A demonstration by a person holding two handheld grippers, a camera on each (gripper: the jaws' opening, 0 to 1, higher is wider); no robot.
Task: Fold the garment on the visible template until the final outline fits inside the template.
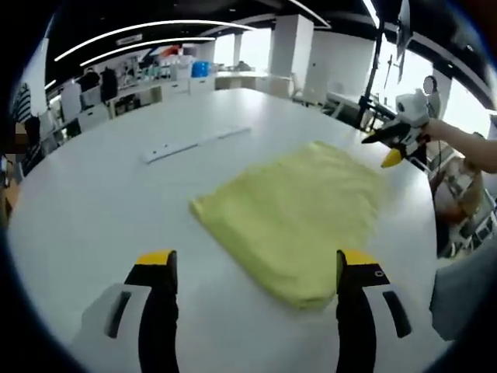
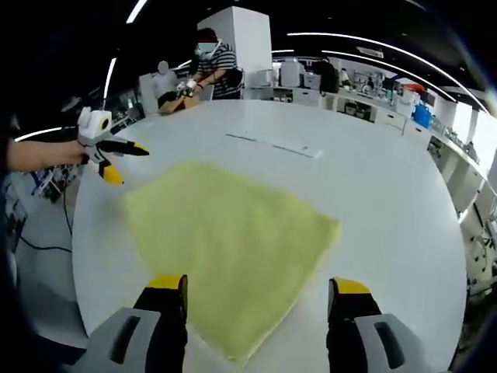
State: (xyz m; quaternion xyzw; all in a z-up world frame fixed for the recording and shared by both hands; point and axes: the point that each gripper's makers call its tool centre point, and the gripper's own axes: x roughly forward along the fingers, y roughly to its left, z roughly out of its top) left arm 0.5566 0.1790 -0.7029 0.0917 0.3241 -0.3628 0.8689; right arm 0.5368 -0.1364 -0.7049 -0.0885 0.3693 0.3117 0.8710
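- My left gripper (image 1: 256, 268) is spread wide, holding nothing, hovering by the yellow garment's (image 1: 299, 214) near edge.
- My right gripper (image 2: 256, 291) is wide too, over the garment, which lies flat on the white worktop (image 1: 101, 202).

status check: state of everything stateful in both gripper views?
left gripper: open, empty, above the table, short of the cloth.
right gripper: open, empty, jaws either side of the cloth's near corner.
yellow garment: folded into a flat, roughly four-sided shape, lying on the table, held by neither gripper.
white table: bears the garment.
white strip: flat on the table beyond the garment, apart from it.
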